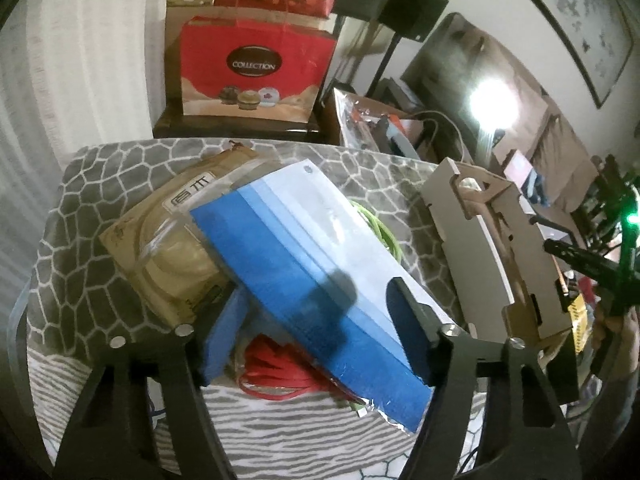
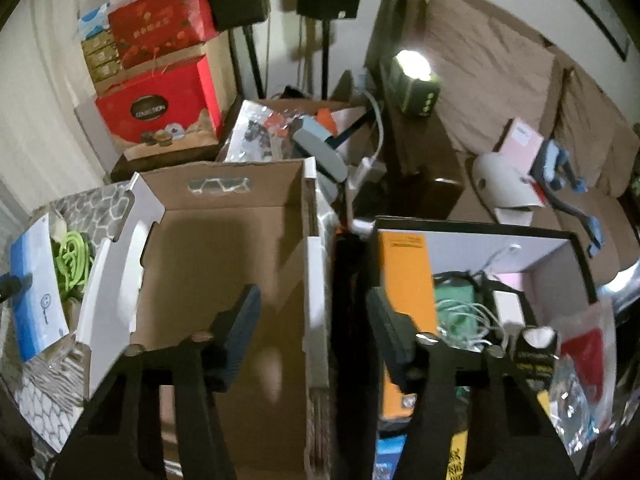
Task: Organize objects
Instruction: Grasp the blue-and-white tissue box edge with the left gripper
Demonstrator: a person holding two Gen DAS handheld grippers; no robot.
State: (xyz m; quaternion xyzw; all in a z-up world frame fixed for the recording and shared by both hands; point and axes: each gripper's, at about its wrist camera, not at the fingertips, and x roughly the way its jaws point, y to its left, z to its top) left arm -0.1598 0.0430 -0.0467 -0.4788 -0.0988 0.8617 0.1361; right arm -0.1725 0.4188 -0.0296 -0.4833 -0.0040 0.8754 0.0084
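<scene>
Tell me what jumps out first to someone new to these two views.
The blue-and-white striped packet, lying tilted on the pile on the grey patterned cloth, fills the left wrist view, with the left gripper straddling its near end. In the right wrist view the empty cardboard box dominates the middle, the right gripper over its right wall. The red "Collection" gift box glows at the back.

Red gift bag (image 1: 256,68): "COLLECTION" in pale letters on a dark oval; the same word shows on it in the right wrist view. Tan packet (image 1: 176,240): white label with two dark characters, not legible as words. Blue-white pack (image 2: 38,292): small smiley sign. Other print too blurred.
</scene>
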